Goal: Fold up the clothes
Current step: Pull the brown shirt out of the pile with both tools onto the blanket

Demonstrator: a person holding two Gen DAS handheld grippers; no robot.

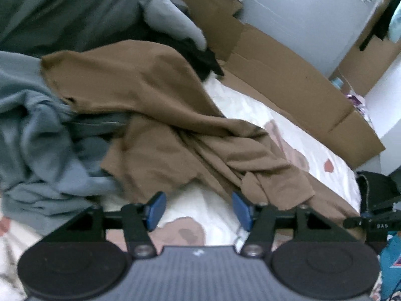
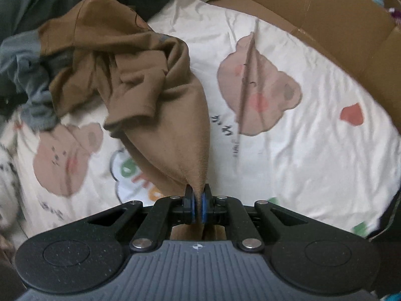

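Right claw pinched on brown garment corner, cloth drawn taut. Left claw wide, empty, just short of garment hem. Garment crumpled on bed sheet beside grey clothes. Step: spreading flat; next calls for second corner grip.

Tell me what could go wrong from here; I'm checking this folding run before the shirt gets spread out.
1. The right gripper pinches only a bunched tip of the brown garment, so it may slip out.
2. The garment's far end lies on the grey-blue clothes; pulling may drag them along.
3. The left gripper is open and holds nothing, so the garment may stay twisted.
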